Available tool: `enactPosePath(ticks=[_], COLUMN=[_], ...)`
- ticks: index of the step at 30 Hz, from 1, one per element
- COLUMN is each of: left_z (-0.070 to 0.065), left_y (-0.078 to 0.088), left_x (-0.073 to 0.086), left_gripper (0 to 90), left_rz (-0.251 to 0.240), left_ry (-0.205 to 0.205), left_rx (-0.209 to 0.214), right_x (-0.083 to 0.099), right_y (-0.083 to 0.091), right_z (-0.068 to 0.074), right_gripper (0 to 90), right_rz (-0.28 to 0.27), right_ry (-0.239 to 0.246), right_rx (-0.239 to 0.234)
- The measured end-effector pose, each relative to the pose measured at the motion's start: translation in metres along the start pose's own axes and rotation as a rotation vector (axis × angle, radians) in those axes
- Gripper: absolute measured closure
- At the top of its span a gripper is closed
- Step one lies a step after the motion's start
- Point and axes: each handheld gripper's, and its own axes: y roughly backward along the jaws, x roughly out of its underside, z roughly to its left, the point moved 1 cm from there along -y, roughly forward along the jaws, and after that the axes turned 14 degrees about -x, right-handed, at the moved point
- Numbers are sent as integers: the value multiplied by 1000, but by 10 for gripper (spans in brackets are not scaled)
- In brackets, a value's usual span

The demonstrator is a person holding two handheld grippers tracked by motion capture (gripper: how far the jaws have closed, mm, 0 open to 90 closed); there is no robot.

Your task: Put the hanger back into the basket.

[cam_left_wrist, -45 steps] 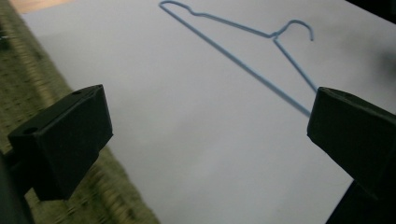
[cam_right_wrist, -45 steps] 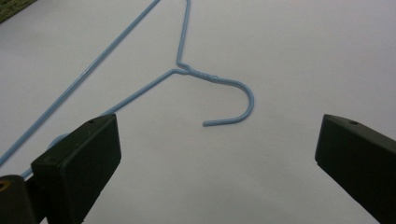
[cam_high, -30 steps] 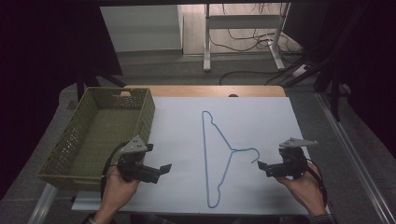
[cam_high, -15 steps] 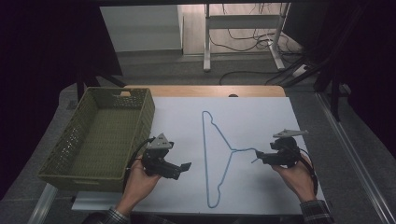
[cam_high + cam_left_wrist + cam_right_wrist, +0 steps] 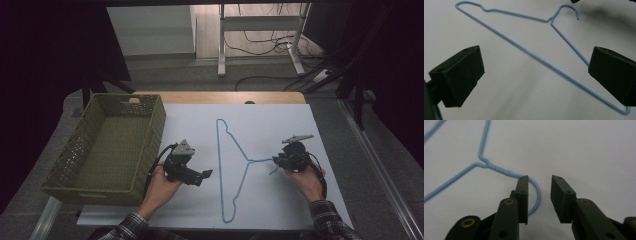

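A thin light-blue wire coat hanger [image 5: 235, 165] lies flat on the white sheet [image 5: 280, 120] that covers the bench, its long straight bar running from the far edge toward the near edge and its hook pointing to the right edge. The right gripper [image 5: 280, 161] sits low over that hook [image 5: 536, 192]: its jaws have just been closing and the curved wire now passes between them, close against one pad, while a gap remains to the other, so nothing is clamped yet. Taking the hook first seems sensible, as it is the one part that curls up enough to pinch. The left gripper [image 5: 202, 176] hovers near the hanger's long bar with its jaws spread wide and holding nothing, apparently lined up to straddle the wire. An olive-green woven plastic basket [image 5: 75, 155] stands empty along the bench's left edge, the likely destination.
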Motion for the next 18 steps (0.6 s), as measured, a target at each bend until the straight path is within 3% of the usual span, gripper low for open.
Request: enactPosePath(ticks=[8,11,15,18], left_z=[-2,-4,-6,-9], left_y=[-9,-12,-21,-31], left_x=[1,-1,-10,-22], left_gripper=[10,14,17,31], left_rz=[20,28,39,47], left_ry=[-11,-25,-38,-60], left_rx=[13,20,85,108], right_x=[6,6,4,2], right_y=[-12,-14,-13,-7], right_z=[-4,-4,-1,2], right_gripper=[748,822,863,865], right_rz=[30,29,49,28], right_ry=[-5,-16,-9,-3], right_rx=[17,16,24,27])
